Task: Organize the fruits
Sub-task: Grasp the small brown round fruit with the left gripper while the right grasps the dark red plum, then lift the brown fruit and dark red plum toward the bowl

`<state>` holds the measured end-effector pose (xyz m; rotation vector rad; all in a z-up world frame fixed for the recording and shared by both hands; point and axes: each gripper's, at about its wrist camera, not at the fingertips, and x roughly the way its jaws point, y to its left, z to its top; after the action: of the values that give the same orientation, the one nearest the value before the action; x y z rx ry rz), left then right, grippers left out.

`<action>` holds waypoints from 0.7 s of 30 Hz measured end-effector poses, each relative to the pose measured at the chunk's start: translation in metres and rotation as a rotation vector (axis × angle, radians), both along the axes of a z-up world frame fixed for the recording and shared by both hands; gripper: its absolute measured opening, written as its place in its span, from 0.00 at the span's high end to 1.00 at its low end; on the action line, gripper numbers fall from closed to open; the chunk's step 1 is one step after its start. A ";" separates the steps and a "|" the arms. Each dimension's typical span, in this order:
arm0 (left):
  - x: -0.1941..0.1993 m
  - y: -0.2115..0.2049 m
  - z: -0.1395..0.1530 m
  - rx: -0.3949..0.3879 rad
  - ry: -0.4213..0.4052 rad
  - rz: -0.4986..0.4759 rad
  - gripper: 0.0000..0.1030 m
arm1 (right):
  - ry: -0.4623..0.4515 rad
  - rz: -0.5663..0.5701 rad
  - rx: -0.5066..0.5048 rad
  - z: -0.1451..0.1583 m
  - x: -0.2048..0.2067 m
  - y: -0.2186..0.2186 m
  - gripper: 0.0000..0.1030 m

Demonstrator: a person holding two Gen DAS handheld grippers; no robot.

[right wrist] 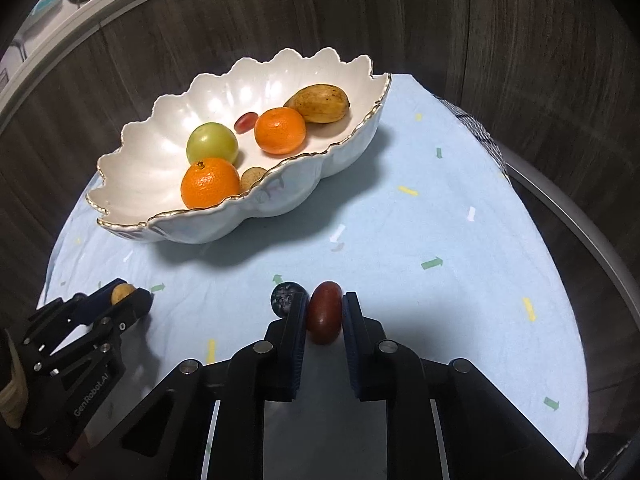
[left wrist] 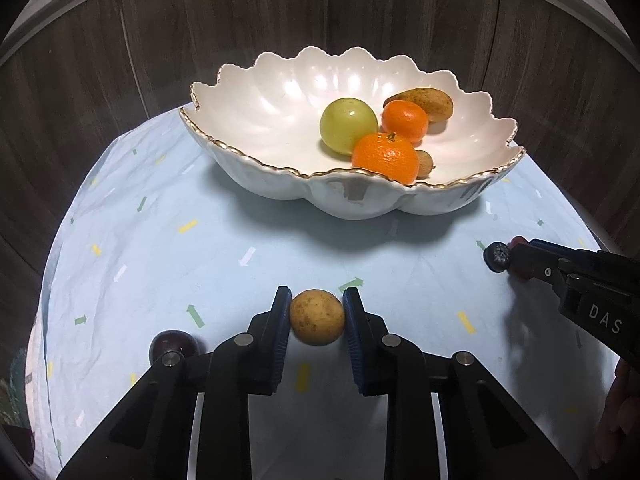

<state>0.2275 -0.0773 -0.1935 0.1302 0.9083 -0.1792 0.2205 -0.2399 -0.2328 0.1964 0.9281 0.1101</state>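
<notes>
In the left wrist view my left gripper (left wrist: 318, 300) is shut on a round tan fruit (left wrist: 317, 320) that rests on the light blue cloth (left wrist: 160, 264). A dark red fruit (left wrist: 174, 346) lies just left of its fingers. In the right wrist view my right gripper (right wrist: 325, 298) is shut on an oval red fruit (right wrist: 325, 320). A dark bluish round fruit (right wrist: 285, 299) sits against its left finger. Beyond both stands the white scalloped bowl (left wrist: 248, 160) with a green fruit (left wrist: 348, 126), two oranges, a yellow-brown fruit and a small tan one inside.
The cloth covers a round table with a dark wood-panelled wall behind it. The right gripper (left wrist: 520, 260) shows at the right edge of the left wrist view. The left gripper (right wrist: 128, 296) shows at the lower left of the right wrist view. A small red fruit (right wrist: 245, 121) lies deep in the bowl.
</notes>
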 end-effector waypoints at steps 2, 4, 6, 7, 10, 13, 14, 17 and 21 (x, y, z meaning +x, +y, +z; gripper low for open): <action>-0.001 -0.001 0.001 -0.001 -0.003 -0.004 0.75 | 0.000 0.000 0.000 0.000 0.000 0.000 0.82; -0.002 0.000 0.003 -0.003 -0.006 -0.005 0.75 | 0.001 -0.001 0.003 0.000 -0.001 -0.001 0.82; -0.002 0.001 0.004 -0.005 -0.008 -0.003 0.75 | 0.002 -0.003 0.004 0.001 -0.002 -0.002 0.82; -0.002 0.001 0.005 -0.007 -0.009 -0.002 0.75 | 0.002 -0.003 0.005 0.001 -0.002 -0.002 0.82; -0.003 0.000 0.008 -0.008 -0.015 -0.003 0.75 | -0.003 -0.004 0.005 0.004 -0.004 -0.003 0.82; -0.005 0.000 0.011 -0.010 -0.021 -0.004 0.75 | -0.013 -0.007 0.002 0.007 -0.005 -0.004 0.82; -0.006 0.000 0.012 -0.010 -0.023 -0.004 0.75 | -0.015 -0.007 0.002 0.009 -0.006 -0.004 0.82; -0.008 0.001 0.017 -0.012 -0.030 -0.002 0.75 | -0.024 -0.010 0.002 0.013 -0.008 -0.005 0.82; -0.010 0.003 0.024 -0.018 -0.038 0.003 0.75 | -0.043 -0.010 -0.003 0.022 -0.013 -0.004 0.82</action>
<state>0.2176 -0.0747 -0.1695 0.1155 0.8690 -0.1810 0.2077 -0.2438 -0.2109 0.1953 0.8840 0.1033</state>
